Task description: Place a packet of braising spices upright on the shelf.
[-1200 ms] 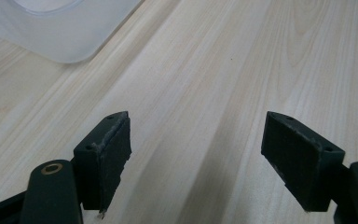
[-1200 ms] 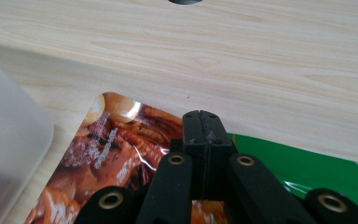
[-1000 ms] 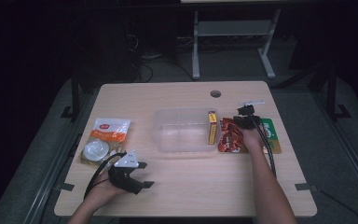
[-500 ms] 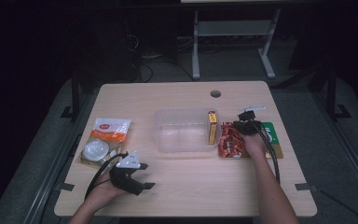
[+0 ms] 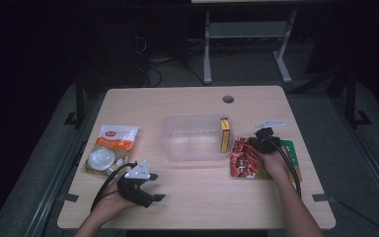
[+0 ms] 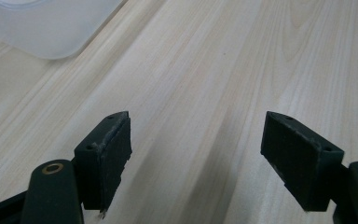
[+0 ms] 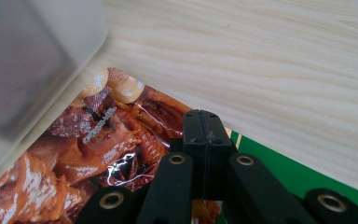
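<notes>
So: right gripper (image 7: 204, 126) pinched together over red snack pack (image 5: 243, 158), just right of clear bin (image 5: 195, 138). Left gripper (image 6: 196, 158) spread wide above bare table (image 5: 202, 202), nothing between.

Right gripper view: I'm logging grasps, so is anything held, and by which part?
The right gripper is shut above the red snack packet; whether its fingers pinch the packet's edge cannot be told. The left gripper is open, holding nothing.
</notes>
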`<control>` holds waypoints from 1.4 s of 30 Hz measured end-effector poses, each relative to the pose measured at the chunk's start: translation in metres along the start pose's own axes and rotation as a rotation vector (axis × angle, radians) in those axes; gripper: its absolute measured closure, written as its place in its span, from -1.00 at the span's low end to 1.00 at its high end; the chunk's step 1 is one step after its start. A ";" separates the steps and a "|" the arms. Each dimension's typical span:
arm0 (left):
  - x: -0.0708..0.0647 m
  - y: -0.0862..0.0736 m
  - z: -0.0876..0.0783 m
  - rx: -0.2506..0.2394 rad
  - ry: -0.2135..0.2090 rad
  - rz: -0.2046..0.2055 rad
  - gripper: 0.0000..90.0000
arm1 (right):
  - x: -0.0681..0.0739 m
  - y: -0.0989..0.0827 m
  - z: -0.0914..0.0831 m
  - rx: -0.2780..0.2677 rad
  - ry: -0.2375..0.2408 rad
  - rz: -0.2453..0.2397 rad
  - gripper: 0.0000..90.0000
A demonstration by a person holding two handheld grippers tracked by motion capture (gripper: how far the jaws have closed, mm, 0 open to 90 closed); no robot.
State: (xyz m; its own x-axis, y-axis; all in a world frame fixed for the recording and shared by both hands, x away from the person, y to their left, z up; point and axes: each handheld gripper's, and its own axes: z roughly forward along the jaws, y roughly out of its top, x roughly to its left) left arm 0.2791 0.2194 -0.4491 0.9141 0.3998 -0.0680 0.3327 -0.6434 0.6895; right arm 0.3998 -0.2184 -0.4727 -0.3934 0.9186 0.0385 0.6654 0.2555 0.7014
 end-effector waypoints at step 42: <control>-0.006 0.003 0.002 -0.012 -0.020 0.004 -0.44 | 0.045 -0.045 -0.057 0.066 0.158 -0.169 1.00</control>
State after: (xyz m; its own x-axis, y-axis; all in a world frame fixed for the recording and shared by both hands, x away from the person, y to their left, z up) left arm 0.2749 0.2136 -0.4485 0.9201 0.3837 -0.0794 0.3261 -0.6374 0.6981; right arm 0.3160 -0.2058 -0.4625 -0.5934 0.8040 0.0389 0.6195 0.4253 0.6598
